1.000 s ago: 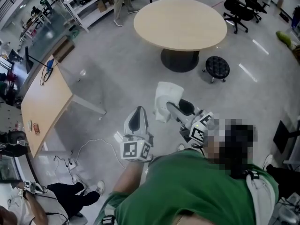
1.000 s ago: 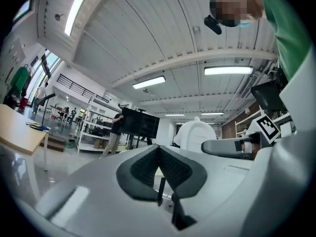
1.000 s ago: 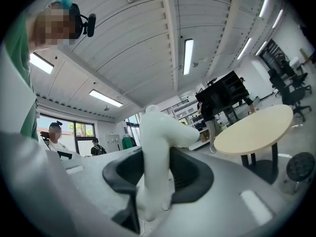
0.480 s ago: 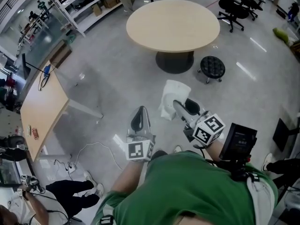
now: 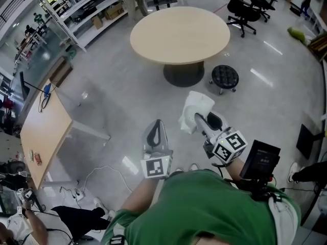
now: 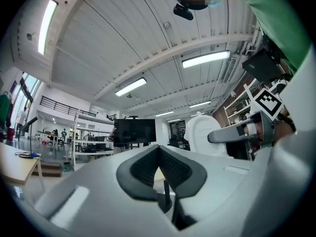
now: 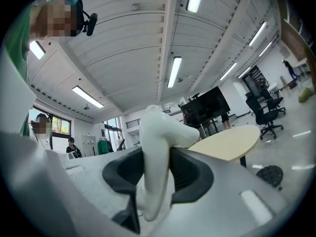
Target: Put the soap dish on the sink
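Note:
The soap dish (image 5: 196,108) is white and curved. My right gripper (image 5: 204,119) is shut on it and carries it in the air above the grey floor, in front of the person in green. In the right gripper view the soap dish (image 7: 158,152) stands on edge between the dark pads (image 7: 190,174) of that gripper (image 7: 159,168). My left gripper (image 5: 156,125) is beside it on the left, shut with nothing in it. In the left gripper view that gripper (image 6: 158,151) has its pads meeting, with the soap dish (image 6: 200,135) off to the right. No sink is in view.
A round beige table (image 5: 179,34) on a dark pedestal stands ahead, with a black stool (image 5: 225,77) at its right. A long wooden table (image 5: 43,131) is at the left, with cables (image 5: 97,162) on the floor nearby. Shelves (image 5: 87,4) and office chairs (image 5: 245,6) line the far side.
Both grippers have moved forward over the floor toward the round table, and the soap dish went with the right one. The grip looks the same.

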A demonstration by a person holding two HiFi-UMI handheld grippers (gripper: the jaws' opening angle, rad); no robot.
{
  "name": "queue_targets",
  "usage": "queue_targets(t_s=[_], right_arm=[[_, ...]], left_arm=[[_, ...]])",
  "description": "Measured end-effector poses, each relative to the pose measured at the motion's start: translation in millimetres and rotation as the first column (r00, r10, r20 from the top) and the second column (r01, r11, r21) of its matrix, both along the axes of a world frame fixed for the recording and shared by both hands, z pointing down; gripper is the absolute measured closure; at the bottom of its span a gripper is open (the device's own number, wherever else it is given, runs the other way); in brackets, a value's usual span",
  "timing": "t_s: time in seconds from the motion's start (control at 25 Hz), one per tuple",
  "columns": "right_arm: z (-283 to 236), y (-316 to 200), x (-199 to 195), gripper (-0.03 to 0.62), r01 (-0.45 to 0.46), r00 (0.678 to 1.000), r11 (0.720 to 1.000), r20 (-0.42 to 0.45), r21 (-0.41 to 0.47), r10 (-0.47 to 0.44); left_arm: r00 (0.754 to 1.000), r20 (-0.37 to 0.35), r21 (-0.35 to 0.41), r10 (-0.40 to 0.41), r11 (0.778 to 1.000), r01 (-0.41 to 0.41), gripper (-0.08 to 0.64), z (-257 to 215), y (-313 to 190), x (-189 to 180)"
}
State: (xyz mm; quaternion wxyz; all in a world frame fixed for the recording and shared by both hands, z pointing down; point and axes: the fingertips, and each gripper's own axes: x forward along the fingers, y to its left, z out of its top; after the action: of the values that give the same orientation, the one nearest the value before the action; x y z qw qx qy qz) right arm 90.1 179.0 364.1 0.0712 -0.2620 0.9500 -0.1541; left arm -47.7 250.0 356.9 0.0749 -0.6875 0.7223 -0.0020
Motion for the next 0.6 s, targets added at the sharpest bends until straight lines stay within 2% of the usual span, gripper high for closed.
queue_targets(t_s=[0.28,0.6], right_arm=[[-4.5,3.2,-2.4,0.449,-0.054,0.998,0.998,-0.03,0.013,0.054],[-4.7,4.7,1.1,0.449,-0.102,0.994,0.995,-0.039,0.013,0.102]], left_arm=[[0.996,-0.083,0.003,0.036,0.999,-0.036,0.554,-1.4,-3.8,-9.0],[0.99,-0.125,-0.001,0.071,0.997,-0.071,0.554,-2.9,-4.8,-12.0]])
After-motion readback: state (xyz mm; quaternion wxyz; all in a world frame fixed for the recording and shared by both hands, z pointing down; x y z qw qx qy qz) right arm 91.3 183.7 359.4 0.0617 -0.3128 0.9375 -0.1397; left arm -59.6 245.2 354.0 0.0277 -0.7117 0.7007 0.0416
